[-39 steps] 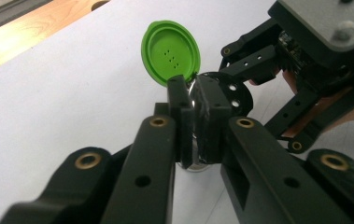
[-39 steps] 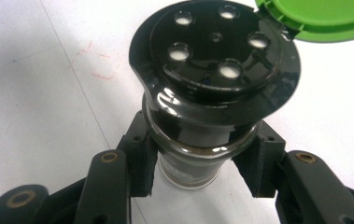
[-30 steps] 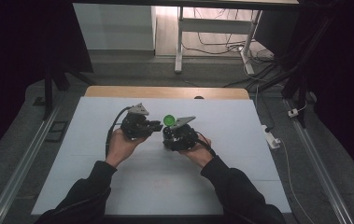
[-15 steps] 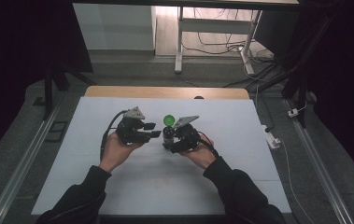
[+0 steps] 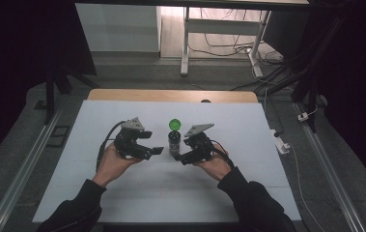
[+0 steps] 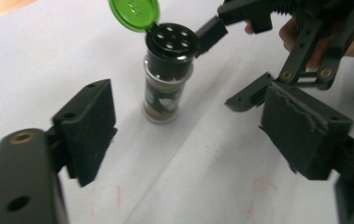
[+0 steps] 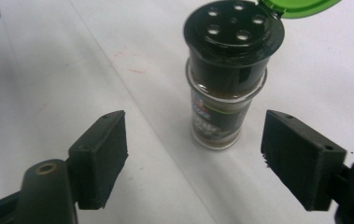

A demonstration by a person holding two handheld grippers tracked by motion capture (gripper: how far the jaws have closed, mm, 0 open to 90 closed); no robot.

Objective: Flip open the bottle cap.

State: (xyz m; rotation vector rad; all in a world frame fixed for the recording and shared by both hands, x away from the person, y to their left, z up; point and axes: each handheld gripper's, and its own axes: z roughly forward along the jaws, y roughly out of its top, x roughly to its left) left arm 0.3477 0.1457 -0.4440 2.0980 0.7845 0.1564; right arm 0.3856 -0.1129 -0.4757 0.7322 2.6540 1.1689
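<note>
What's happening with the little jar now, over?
Left gripper and right gripper open, jaws just opened. Spice jar upright on table, green lid flipped open. Nothing in the way.

- The left gripper has drawn back from the spice jar toward the left of the high view; a strip of bare surface now lies between them.
- Its fingers have just been opening, with nothing between them.
- The right gripper has let go of the jar; its fingers have just been opening and stand apart in front of it.
- The jar stands upright on its own, green lid flipped open.
</note>
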